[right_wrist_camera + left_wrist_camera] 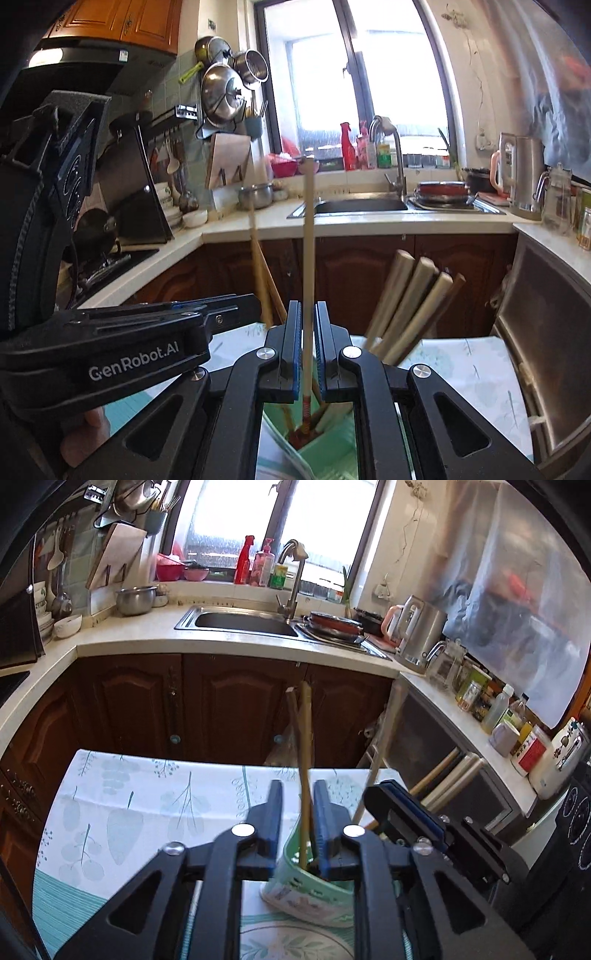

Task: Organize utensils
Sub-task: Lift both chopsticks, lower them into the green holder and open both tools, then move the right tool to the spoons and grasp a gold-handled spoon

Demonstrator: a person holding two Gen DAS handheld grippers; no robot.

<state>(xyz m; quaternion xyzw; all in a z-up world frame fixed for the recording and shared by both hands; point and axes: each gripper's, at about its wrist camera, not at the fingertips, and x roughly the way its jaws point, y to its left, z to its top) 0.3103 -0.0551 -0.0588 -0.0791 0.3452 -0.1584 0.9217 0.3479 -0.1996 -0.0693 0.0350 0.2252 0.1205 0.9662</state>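
Two slightly parted tongs, left (pixel 298 801) and right (pixel 306 321), each around a chopstick, above leaf-print tablecloth (pixel 147 797).

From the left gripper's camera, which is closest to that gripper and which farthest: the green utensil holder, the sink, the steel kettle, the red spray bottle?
1. Green utensil holder, right below the left gripper.
2. Steel kettle, on the right counter.
3. Sink, centre counter, about as far as the kettle; too close to call.
4. Red spray bottle, on the windowsill.

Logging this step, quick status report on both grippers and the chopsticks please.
Left gripper open, chopstick loose between its jaws. Right gripper open around its chopstick. Both chopsticks stand in green holder. Nothing in the way.
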